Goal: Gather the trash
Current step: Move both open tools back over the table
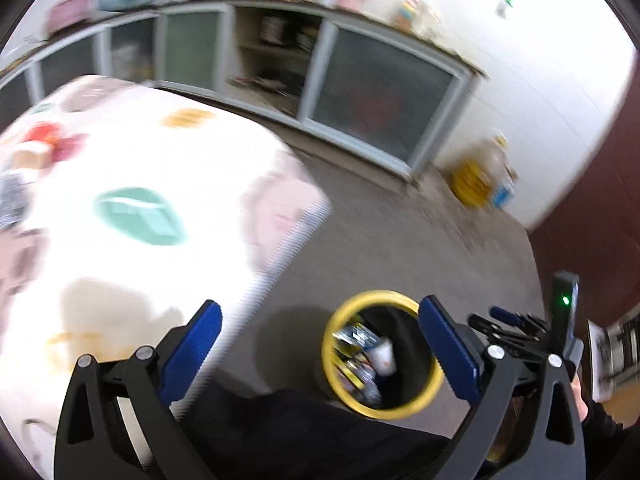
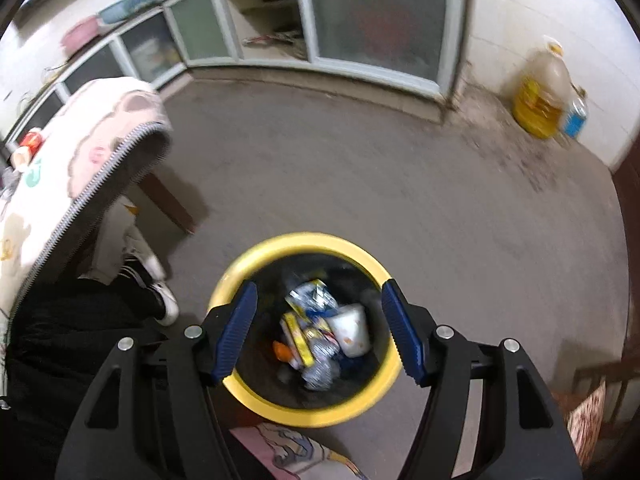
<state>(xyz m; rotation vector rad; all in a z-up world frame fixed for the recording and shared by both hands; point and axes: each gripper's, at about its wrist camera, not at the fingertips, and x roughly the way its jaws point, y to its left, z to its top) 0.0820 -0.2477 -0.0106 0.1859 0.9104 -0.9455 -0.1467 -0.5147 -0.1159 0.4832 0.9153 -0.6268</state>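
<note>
The trash [image 2: 320, 332] lies in the yellow bin [image 2: 304, 404] on the floor: wrappers and a white cup, light and crinkly, best pinched by an edge. Right gripper [image 2: 320, 332] hangs over it, jaws spread, empty. Left gripper [image 1: 320, 352] is spread wide too, beside the bench [image 1: 132, 184].

Black gripper [image 2: 318, 332] frames with blue ribbed pads, silver screws; black trousers, black-and-white shoe

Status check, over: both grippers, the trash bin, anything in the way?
Left gripper open, empty. Right gripper open, empty, above the yellow-rimmed bin. Bin holds wrappers and a white cup. Nothing in the way.
</note>
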